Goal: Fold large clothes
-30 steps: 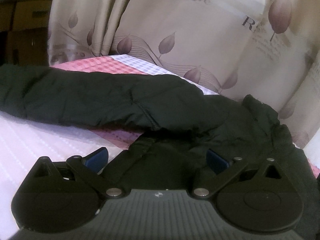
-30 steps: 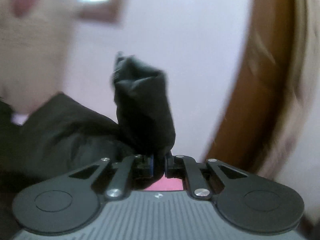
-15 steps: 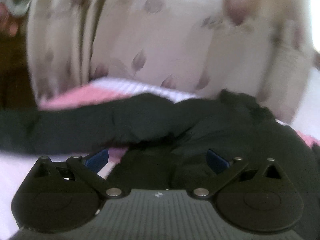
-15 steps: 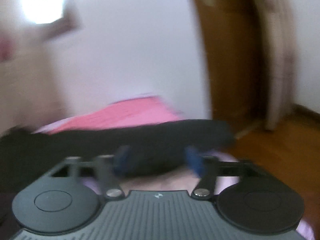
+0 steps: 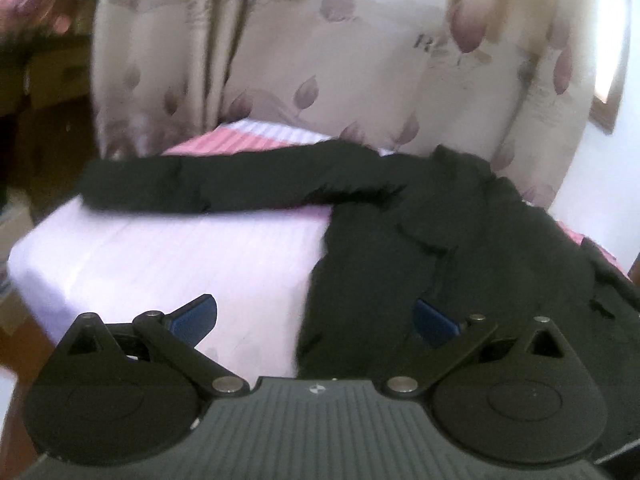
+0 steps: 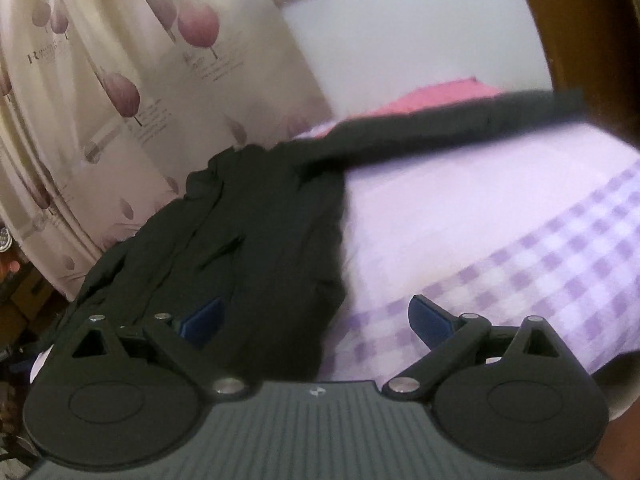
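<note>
A black jacket lies spread on the bed, body toward me, one sleeve stretched out to the left. In the right wrist view the jacket body lies at left and the other sleeve runs out to the right. My left gripper is open and empty, held above the jacket's near left hem. My right gripper is open and empty above the jacket's near right hem.
The bed has a lilac and pink checked sheet. A leaf-print curtain hangs right behind the bed. Brown furniture stands at far left. A wooden door is at the right beyond the sleeve end.
My right gripper let go of the sleeve it was holding, opened, and pulled back. The sleeve now lies stretched out on the bed. My left gripper drew back and up, staying open.
</note>
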